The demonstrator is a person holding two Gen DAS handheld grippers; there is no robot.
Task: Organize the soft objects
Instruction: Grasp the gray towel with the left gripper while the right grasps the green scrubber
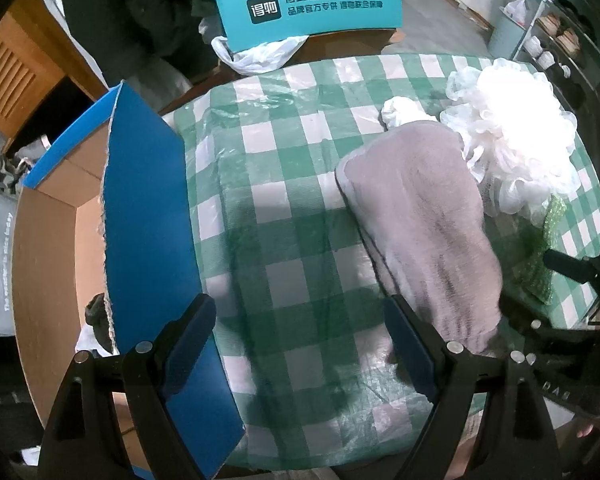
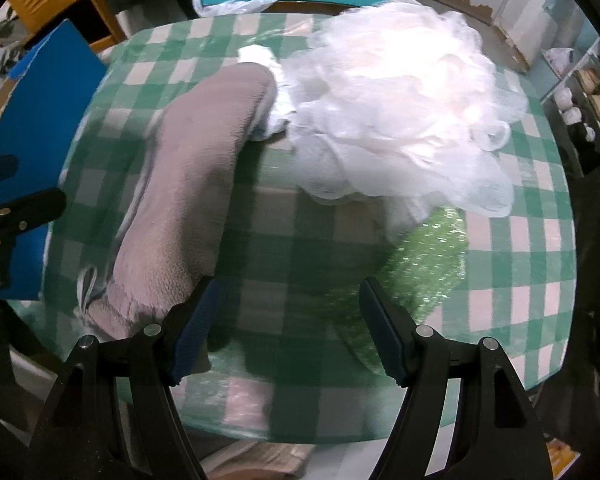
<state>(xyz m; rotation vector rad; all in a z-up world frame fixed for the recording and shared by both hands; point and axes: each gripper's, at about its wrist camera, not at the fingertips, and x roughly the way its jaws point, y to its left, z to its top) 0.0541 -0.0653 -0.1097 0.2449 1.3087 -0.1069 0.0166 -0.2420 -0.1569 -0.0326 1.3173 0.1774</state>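
1. Left tool [image 1: 300,344]: spread wide, nothing between the pads, pointing down at bare green-checked cloth on the desk [image 1: 276,208].
2. Just left of it: blue flap of an open cardboard box [image 1: 148,208] standing at the desk edge; brown inside walls showing, some dark and pale items low in the box, too hidden to name.
3. Just right of it: grey plush cloth [image 1: 420,232] lying lengthwise on the desk, near end beside the right finger.
4. Right tool [image 2: 286,328]: spread, pinching nothing, pointing down at the cloth-covered desk between two soft things.
5. At its left finger: same grey plush cloth [image 2: 192,184], hem end touching or just beside the pad; cannot tell which.
6. At its right finger: green glittery scrub pad [image 2: 424,264], flat on the desk, partly behind the pad.
7. Farther out: white mesh bath puff [image 2: 400,120], overlapping the scrub pad's far end; small white crumpled piece [image 2: 256,56] by the grey cloth's far end.
8. Beyond the desk: teal printed box [image 1: 308,4], white plastic bag [image 1: 260,54] under it.
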